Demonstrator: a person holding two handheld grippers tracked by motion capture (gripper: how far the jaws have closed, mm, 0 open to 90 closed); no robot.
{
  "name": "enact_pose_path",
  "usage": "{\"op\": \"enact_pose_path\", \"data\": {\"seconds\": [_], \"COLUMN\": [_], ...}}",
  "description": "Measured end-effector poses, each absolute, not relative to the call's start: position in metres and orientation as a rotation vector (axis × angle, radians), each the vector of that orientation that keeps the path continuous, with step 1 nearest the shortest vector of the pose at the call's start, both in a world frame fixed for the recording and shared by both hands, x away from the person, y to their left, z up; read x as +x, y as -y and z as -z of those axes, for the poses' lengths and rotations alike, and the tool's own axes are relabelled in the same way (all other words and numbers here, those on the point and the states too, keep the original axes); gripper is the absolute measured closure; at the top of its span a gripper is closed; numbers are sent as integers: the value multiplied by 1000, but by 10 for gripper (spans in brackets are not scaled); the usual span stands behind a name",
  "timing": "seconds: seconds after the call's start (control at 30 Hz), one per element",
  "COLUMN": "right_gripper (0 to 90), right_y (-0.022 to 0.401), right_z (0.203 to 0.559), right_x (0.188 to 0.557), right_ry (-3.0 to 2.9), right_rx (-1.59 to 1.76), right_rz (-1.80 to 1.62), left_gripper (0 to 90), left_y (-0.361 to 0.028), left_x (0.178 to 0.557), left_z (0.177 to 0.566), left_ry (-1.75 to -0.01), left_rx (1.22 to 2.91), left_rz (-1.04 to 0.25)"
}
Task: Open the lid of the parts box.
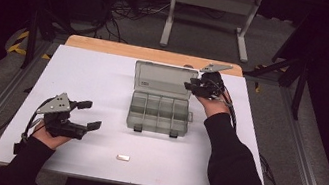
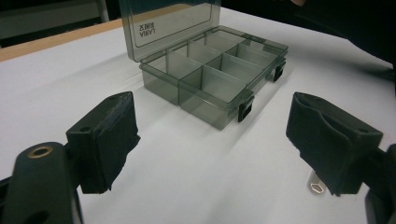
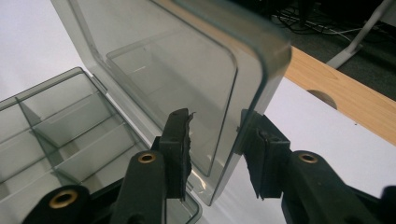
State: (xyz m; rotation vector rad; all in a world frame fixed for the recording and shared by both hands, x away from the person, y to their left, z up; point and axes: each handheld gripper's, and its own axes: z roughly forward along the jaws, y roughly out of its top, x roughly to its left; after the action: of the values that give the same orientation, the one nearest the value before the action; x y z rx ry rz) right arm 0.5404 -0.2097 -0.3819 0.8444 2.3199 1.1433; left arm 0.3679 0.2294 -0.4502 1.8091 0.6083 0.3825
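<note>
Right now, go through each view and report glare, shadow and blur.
High view: white table bright, surroundings dark, slightly soft. Left gripper view: left gripper pads blurred close up, organizer box sharp. Right gripper view: pale reflections on the box lid, foreground soft.

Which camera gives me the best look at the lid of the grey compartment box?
The right gripper view: the lid stands close up, its side edge between that gripper's tongs. The left gripper view shows the lid upright behind the compartments, its top cut off. The high view shows the lid whole but small.
</note>
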Motion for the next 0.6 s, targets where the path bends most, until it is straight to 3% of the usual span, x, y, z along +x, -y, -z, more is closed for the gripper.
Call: {"op": "enact_pose_path", "data": {"seconds": [0.4,0.6], "right_gripper": [597,517], "right_y": [207,205], "right_z": [387,394], "right_x": [555,561], "right_ry": [-2308,-2303], "right_rx": [885,903], "right_rz": [-1137,-1125], "left_gripper": [172,169], "left_y": [-229,-228], "left_x": [367,367], "left_z": [450,450], "left_ry": [-598,-600], "left_rx": [1809,1810], "left_rz": [-395,-385]}}
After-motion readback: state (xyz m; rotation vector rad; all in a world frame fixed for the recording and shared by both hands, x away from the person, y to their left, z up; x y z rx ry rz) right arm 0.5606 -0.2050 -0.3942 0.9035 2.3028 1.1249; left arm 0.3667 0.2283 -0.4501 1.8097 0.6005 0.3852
